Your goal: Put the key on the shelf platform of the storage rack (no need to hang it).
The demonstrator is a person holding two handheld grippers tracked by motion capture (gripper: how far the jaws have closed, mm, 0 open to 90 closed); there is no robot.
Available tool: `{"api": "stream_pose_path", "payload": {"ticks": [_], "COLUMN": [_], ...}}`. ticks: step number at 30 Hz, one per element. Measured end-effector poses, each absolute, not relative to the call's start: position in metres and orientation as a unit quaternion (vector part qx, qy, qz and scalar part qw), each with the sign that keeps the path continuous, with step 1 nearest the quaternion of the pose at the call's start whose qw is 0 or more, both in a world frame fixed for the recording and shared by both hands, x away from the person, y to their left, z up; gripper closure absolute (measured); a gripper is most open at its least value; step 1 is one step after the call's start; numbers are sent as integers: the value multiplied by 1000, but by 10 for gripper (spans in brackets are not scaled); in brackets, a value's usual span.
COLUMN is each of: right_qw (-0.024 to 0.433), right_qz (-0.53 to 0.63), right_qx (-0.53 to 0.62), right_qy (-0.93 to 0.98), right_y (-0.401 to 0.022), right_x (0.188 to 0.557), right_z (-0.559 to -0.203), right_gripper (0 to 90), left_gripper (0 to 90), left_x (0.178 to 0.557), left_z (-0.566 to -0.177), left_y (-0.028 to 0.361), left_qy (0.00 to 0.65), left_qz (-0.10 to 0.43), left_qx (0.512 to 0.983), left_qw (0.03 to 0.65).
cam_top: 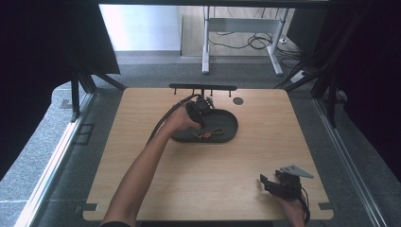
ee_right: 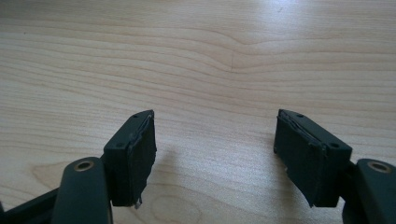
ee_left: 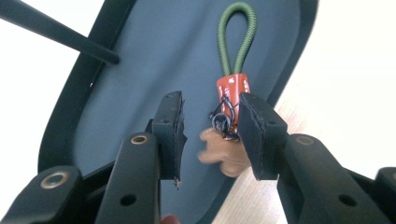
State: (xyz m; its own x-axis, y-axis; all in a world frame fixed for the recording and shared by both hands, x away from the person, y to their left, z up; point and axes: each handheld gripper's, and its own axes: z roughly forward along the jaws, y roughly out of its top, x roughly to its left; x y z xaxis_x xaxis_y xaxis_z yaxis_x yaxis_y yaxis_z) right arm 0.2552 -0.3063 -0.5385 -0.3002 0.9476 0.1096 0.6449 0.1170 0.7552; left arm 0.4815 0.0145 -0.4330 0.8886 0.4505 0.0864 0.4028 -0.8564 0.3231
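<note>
Pale wood-grain table (cam_top: 208, 179), square-cornered, on grey carpet, with a white-legged desk (cam_top: 241, 28) and loose cables at 12 o'clock beyond. Dark oval tray (cam_top: 227, 127) just past table centre toward 12, holding a keyring (ee_left: 232, 93) with green cord loop, orange tab and small tan figure, between parted pads of left gripper (ee_left: 210, 133), unclamped. Right gripper (ee_right: 215, 154) at 5 o'clock, gaping wide over bare wood.
</note>
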Motion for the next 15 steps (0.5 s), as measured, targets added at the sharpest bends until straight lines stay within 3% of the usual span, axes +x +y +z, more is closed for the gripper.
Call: {"api": "stream_pose_path", "payload": {"ticks": [15], "right_qw": [207], "right_qz": [366], "right_qx": [553], "right_qy": [719], "right_y": [-306], "right_x": [255], "right_z": [-539], "right_gripper": [296], "left_gripper": [561], "left_x": [457], "left_z": [-405], "left_y": [19], "left_qy": [208], "left_qz": [87], "left_qx": [958], "left_qw": [180]}}
